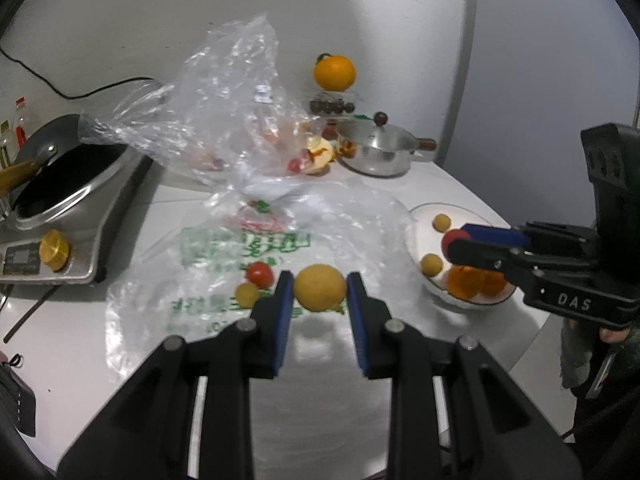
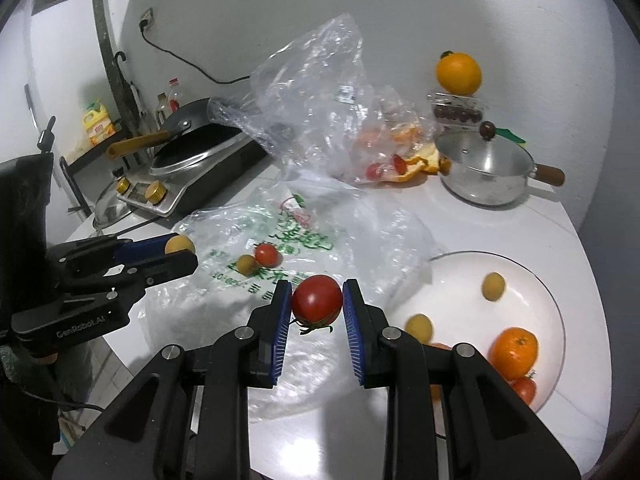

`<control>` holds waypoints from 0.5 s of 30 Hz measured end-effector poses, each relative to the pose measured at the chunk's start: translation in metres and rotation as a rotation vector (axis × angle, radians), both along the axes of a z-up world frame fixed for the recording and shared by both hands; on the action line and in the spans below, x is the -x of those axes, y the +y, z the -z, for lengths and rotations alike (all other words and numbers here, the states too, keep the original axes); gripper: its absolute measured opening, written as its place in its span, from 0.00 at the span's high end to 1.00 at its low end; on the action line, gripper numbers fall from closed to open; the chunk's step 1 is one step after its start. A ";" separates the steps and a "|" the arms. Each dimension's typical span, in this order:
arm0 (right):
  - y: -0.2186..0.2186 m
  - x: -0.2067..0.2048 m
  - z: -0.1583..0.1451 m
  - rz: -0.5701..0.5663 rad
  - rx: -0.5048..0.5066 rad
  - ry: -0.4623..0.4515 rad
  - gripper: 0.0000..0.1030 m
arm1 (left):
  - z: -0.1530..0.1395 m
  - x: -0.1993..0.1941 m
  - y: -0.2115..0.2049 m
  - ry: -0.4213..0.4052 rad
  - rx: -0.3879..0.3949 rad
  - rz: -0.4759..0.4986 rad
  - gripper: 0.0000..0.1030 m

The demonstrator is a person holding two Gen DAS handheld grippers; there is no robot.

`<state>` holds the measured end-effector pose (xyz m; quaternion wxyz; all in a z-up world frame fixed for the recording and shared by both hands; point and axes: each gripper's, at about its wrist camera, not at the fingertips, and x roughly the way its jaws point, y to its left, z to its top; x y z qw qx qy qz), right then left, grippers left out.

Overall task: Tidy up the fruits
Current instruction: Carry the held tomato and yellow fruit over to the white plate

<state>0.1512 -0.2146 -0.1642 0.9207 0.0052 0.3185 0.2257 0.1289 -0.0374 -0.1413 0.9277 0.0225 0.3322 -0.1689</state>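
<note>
My left gripper [image 1: 320,292] is shut on a round yellow fruit [image 1: 320,288], held above the flat plastic bag [image 1: 240,264]. My right gripper [image 2: 316,300] is shut on a red tomato [image 2: 317,298], stem down, just left of the white plate [image 2: 532,276]. The plate holds two small yellow fruits [image 2: 493,286], an orange [image 2: 514,352] and a tomato [image 2: 525,388]. On the bag lie a small tomato [image 2: 266,255] and a small yellow fruit [image 2: 247,264]. In the left wrist view the right gripper [image 1: 456,240] hangs over the plate [image 1: 424,216]; in the right wrist view the left gripper [image 2: 182,250] shows at left.
A crumpled clear bag [image 2: 316,108] with peel and fruit scraps stands behind. A steel pot [image 2: 488,172] sits at the back right, with a large orange [image 2: 458,74] on a box of dark fruit. An induction cooker with a pan [image 2: 192,160] fills the left.
</note>
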 end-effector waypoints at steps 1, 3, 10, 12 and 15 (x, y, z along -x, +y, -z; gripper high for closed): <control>-0.003 0.000 0.000 0.003 -0.002 0.001 0.73 | 0.000 -0.001 -0.004 0.002 -0.003 0.003 0.73; -0.012 0.001 0.002 0.010 -0.009 0.002 0.73 | 0.001 -0.001 -0.012 0.006 -0.008 0.009 0.73; -0.042 0.001 0.004 0.036 -0.029 0.003 0.73 | 0.002 -0.002 -0.043 0.019 -0.022 0.041 0.73; -0.054 0.001 0.005 0.051 -0.034 0.002 0.73 | 0.003 -0.003 -0.053 0.022 -0.028 0.055 0.73; -0.072 0.001 0.008 0.081 -0.039 0.005 0.73 | 0.004 -0.005 -0.068 0.027 -0.037 0.078 0.73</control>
